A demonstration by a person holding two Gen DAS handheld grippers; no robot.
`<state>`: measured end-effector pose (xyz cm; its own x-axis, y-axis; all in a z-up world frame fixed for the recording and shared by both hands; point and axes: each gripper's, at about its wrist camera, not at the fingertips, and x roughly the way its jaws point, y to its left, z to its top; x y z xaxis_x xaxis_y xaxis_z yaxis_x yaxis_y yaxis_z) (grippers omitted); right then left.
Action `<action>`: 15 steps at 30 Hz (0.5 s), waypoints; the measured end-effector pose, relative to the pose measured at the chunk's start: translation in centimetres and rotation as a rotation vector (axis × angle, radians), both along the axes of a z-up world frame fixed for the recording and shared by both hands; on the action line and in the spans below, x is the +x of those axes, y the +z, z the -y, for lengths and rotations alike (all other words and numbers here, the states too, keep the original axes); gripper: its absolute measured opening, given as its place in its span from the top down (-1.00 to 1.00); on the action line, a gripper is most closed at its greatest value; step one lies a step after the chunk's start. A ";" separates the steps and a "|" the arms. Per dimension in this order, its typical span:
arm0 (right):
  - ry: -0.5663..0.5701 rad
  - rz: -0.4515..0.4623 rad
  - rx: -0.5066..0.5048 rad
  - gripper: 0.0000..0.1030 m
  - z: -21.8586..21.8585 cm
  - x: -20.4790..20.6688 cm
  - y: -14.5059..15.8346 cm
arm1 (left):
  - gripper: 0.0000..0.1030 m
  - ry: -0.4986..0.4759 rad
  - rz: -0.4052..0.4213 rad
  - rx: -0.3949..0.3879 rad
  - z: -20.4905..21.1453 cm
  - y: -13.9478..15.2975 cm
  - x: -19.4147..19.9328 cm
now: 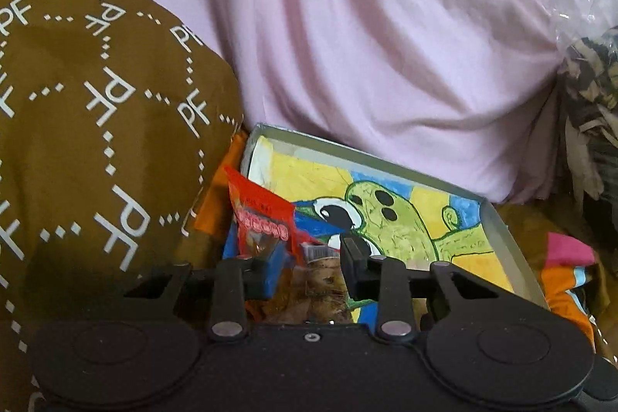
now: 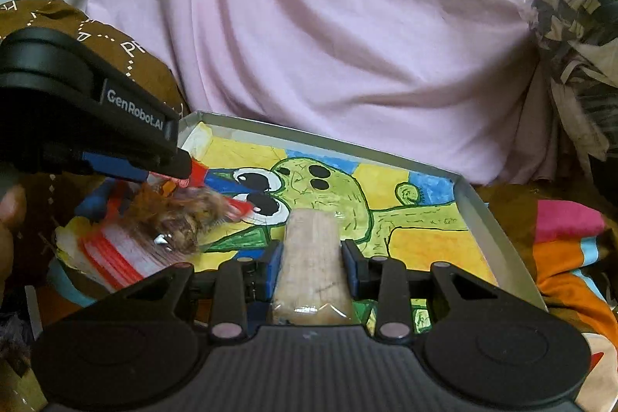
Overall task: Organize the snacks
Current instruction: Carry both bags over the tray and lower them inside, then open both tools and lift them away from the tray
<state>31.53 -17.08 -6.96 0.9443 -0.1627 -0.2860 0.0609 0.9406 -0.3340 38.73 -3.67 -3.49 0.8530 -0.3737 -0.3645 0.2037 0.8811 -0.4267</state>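
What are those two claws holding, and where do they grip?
Left gripper: red snack packet, near its lower end. Right gripper: pale wrapped bar, pinched across its sides.

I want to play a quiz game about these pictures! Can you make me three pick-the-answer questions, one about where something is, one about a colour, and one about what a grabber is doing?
1. Where is the drawing of the green creature?
A. Inside the shallow tray
B. On the pink cloth
C. On the brown cloth

2. What colour is the top of the snack packet in the left gripper?
A. Green
B. Red
C. Purple

3. What is the right gripper doing?
A. Wide open, holding nothing
B. Shut on a pale wrapped snack bar
C. Holding a spoon

Answers:
1 A: the drawing lines the floor of the tray.
2 B: the snack packet held by the left gripper has a red top.
3 B: the right gripper has its pads pressing the sides of the snack bar.
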 end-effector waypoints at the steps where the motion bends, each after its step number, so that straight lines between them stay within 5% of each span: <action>1: -0.001 -0.001 -0.004 0.27 0.0 0.0 0.0 | 0.26 -0.001 -0.002 0.000 0.0 -0.2 -0.2; 4: -0.014 -0.002 0.006 0.16 0.3 0.1 0.2 | -0.02 0.003 -0.002 0.010 0.0 -0.3 -0.4; 11: -0.010 0.033 0.054 -0.64 1.0 -1.3 1.3 | -0.54 0.017 -0.007 0.012 0.0 0.6 -1.4; 15: -0.010 0.074 0.084 -0.84 1.6 -2.9 2.7 | -0.78 0.030 -0.002 0.030 0.0 1.8 -2.5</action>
<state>28.66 -18.69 -4.31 0.9618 -0.1506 -0.2288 0.0921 0.9644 -0.2478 36.27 -3.70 -1.65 0.8630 -0.3367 -0.3767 0.1760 0.8992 -0.4005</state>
